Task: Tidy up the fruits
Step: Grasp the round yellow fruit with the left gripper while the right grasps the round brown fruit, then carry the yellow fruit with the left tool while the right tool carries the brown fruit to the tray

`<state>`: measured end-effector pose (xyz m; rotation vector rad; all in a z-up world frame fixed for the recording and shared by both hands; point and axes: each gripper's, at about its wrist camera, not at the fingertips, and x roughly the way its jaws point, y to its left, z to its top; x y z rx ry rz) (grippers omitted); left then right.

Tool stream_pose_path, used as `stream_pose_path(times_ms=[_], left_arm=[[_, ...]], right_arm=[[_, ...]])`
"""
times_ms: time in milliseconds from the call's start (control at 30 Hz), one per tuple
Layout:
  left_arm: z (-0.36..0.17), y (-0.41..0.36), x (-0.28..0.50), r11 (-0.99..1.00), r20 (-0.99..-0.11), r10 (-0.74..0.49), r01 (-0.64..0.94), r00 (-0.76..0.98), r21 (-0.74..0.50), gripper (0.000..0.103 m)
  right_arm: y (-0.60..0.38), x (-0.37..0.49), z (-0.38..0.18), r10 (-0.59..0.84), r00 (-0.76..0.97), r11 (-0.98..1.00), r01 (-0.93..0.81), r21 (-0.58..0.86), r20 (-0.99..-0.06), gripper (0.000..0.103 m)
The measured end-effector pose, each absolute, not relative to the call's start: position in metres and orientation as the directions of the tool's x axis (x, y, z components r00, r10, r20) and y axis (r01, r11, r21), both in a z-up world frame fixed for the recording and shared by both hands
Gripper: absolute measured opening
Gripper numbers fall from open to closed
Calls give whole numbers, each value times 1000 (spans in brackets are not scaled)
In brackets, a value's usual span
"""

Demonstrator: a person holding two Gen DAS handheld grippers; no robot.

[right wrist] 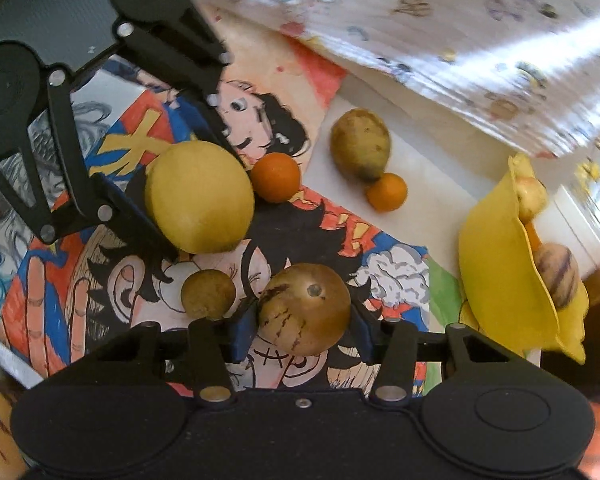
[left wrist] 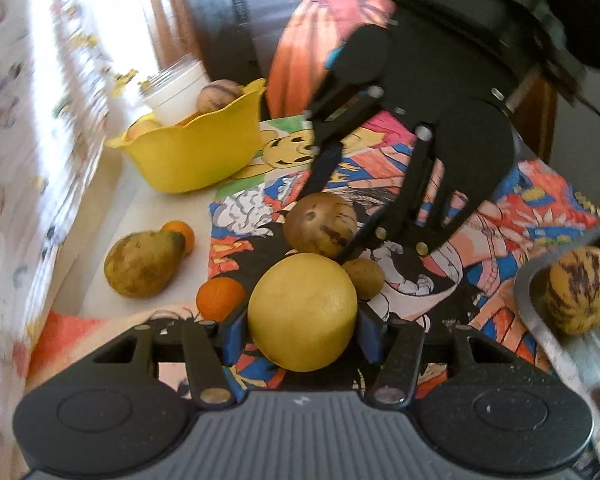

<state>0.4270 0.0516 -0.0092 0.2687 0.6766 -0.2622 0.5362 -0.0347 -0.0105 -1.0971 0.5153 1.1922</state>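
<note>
My left gripper is shut on a large yellow round fruit, also seen in the right wrist view. My right gripper is shut on a brown round fruit with dark streaks, which shows in the left wrist view with the right gripper above it. A small brown fruit lies between the two. Two oranges and a greenish pear-shaped fruit lie on the table. A yellow bowl holds several fruits.
A colourful cartoon mat covers the table. A patterned white cloth borders it. A white cup stands in the yellow bowl. A metal tray at the right holds a striped yellow fruit.
</note>
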Motion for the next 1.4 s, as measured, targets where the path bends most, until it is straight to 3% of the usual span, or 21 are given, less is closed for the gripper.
stream_pose_path(times_ms=[367, 633, 1067, 1400], left_arm=[[-10, 75, 414, 992, -624, -94, 20, 776, -126, 58], [-9, 79, 400, 971, -607, -76, -80, 791, -225, 58], [28, 63, 359, 958, -462, -77, -63, 883, -281, 58], [65, 34, 308, 950, -372, -114, -8, 921, -311, 58]], right_arm=[[-43, 515, -25, 516, 527, 229, -844, -484, -675, 49], [-54, 492, -25, 561, 633, 347, -765, -542, -534, 49], [-98, 436, 49, 596, 740, 439, -624, -646, -310, 49], [-147, 348, 93, 606, 772, 528, -572, -628, -194, 49]])
